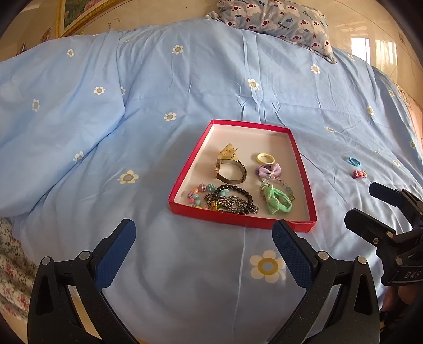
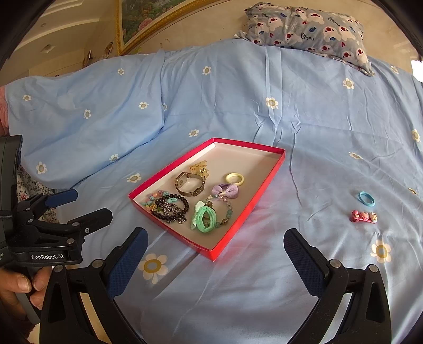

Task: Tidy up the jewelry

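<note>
A red tray (image 1: 179,182) (image 2: 267,182) lies on the blue bedspread and holds a watch (image 1: 231,172) (image 2: 190,184), a yellow ring (image 1: 265,158) (image 2: 234,178), a purple bow (image 1: 269,170) (image 2: 228,191), a green hair tie (image 1: 279,202) (image 2: 205,217) and several bracelets. Right of the tray on the bedspread lie a blue hair tie (image 1: 354,161) (image 2: 366,199) and a pink clip (image 1: 359,173) (image 2: 363,216). My left gripper (image 1: 203,232) (image 2: 79,203) hovers open before the tray's near edge. My right gripper (image 2: 215,242) (image 1: 370,202) is open, near the tray's right corner, empty.
A patterned pillow (image 1: 277,18) (image 2: 309,26) lies at the far end of the bed. The duvet bulges in a fold on the left (image 1: 53,119). A floral cloth (image 1: 10,264) shows at the bed's near left edge. A hand (image 2: 15,285) holds the left gripper's handle.
</note>
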### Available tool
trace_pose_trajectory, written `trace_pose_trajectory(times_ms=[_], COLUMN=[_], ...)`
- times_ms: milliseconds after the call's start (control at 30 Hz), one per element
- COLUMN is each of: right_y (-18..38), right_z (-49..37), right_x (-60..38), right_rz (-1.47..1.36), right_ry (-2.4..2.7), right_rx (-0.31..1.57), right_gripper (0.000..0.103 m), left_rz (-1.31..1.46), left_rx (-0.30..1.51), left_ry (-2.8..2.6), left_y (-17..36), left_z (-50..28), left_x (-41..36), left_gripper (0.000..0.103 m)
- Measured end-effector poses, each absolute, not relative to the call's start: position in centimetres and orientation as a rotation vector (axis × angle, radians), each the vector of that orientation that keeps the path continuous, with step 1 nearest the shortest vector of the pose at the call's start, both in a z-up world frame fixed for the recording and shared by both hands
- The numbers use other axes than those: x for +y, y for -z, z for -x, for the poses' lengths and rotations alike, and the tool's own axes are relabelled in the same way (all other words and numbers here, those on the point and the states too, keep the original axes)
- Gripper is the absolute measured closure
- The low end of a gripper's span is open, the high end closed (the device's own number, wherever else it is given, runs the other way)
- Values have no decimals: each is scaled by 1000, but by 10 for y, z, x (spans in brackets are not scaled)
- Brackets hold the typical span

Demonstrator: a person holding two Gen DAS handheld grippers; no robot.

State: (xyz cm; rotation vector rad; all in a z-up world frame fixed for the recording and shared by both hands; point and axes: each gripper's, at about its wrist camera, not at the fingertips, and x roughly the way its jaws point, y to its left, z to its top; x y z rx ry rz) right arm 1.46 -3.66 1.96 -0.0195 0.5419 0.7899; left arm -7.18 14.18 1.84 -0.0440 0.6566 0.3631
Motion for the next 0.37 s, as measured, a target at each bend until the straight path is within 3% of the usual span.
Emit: trace_pose_trajectory(times_ms=[367], right_y=[-14], right_z=[-20], right_x=[-32], right_rz=[15], right_ry=[-795], right_rx=[570], right_gripper=[0], left_rz=[46], left_rx=[667], left_ry=[-340], left_y=[-16], left_z=[60], left_x=[138], left_gripper=[0])
